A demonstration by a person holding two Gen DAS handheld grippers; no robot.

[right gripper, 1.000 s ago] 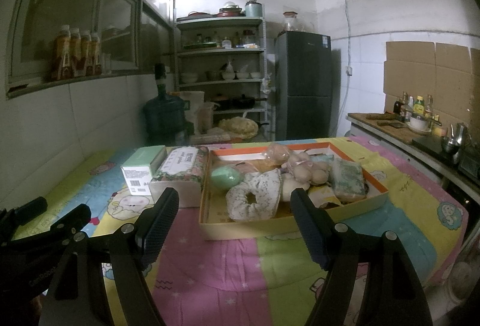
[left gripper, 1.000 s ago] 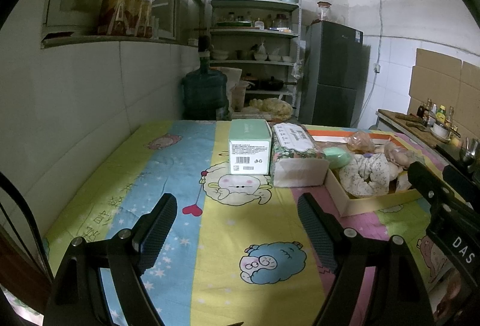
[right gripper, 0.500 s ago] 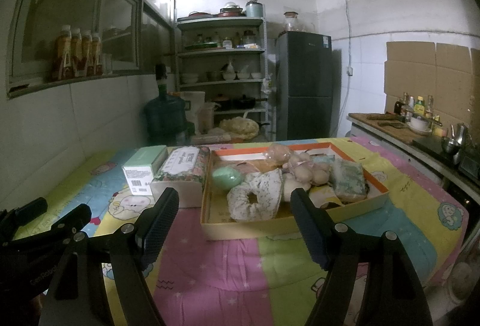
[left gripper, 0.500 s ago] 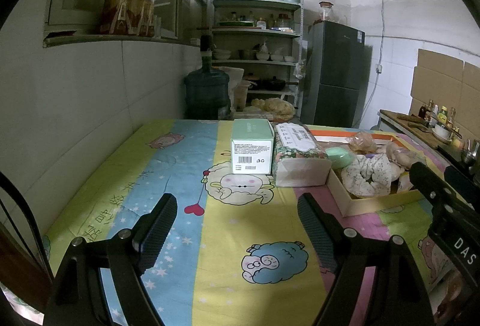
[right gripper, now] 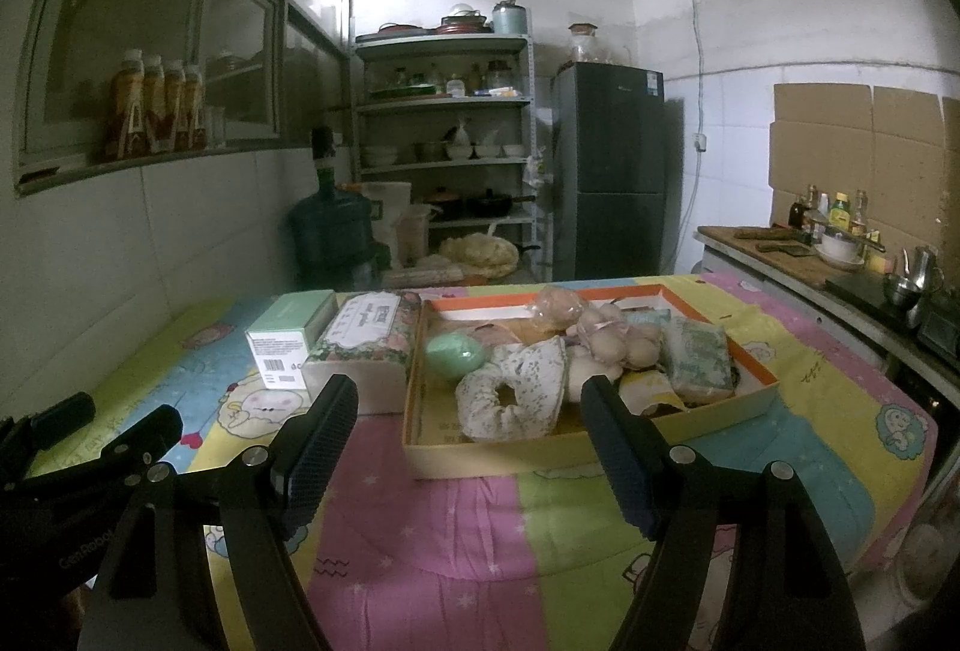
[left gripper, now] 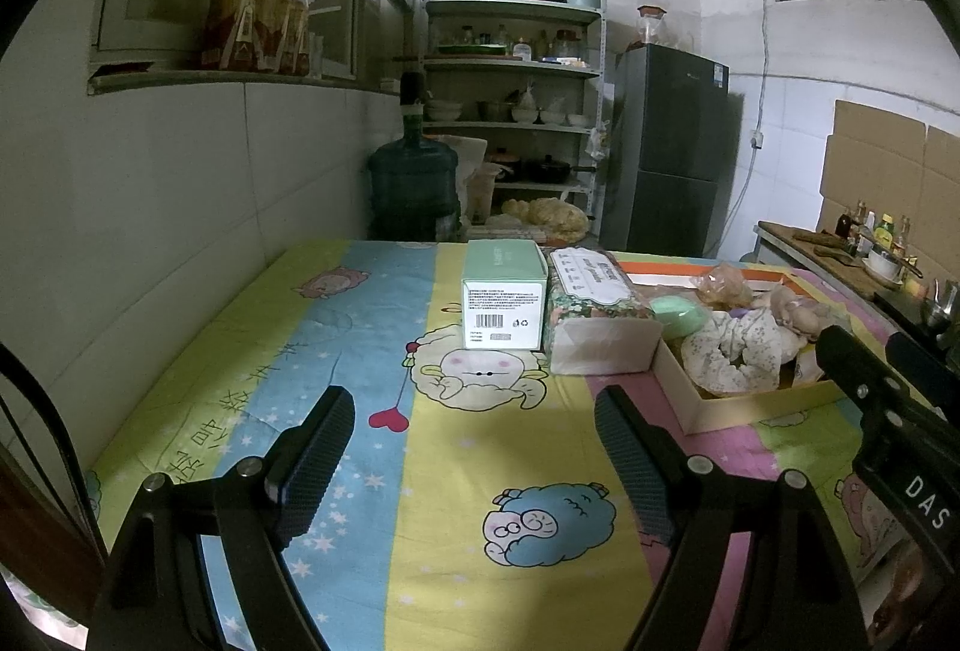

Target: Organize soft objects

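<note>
Both tools hang over the cartoon-print cloth on the bench with nothing taken up yet: the left hand-held gripper (left gripper: 474, 465) has its jaws wide apart and empty, and the right hand-held gripper (right gripper: 468, 447) likewise stands spread with only cloth and the tray edge seen between its fingers. The soft objects sit heaped in the shallow cardboard tray (right gripper: 588, 447), at about twelve o'clock from the right tool and two o'clock from the left one. In the heap are a floral scrunchie (right gripper: 510, 399) at the near edge, a mint-green round pad (right gripper: 454, 356) at its ten o'clock, a bunch of pale beige puffs (right gripper: 606, 339) behind, and a wrapped tissue pack (right gripper: 699, 357) at three o'clock. The main risk, as I judge it, lies in that crowding: the pieces overlap, so a closing pinch on the scrunchie may catch a neighbour's fabric and drag two things out together, or snag and tip the light tray. The tray's near wall also stands between the right fingers and the heap, so a low approach could push the tray back into the floral tissue box (right gripper: 366, 345) and the green carton (right gripper: 288, 339) touching its left side. Soft items squash, so a shallow grip could slip free mid-lift. The loose cloth could wrinkle and shift things.
</note>
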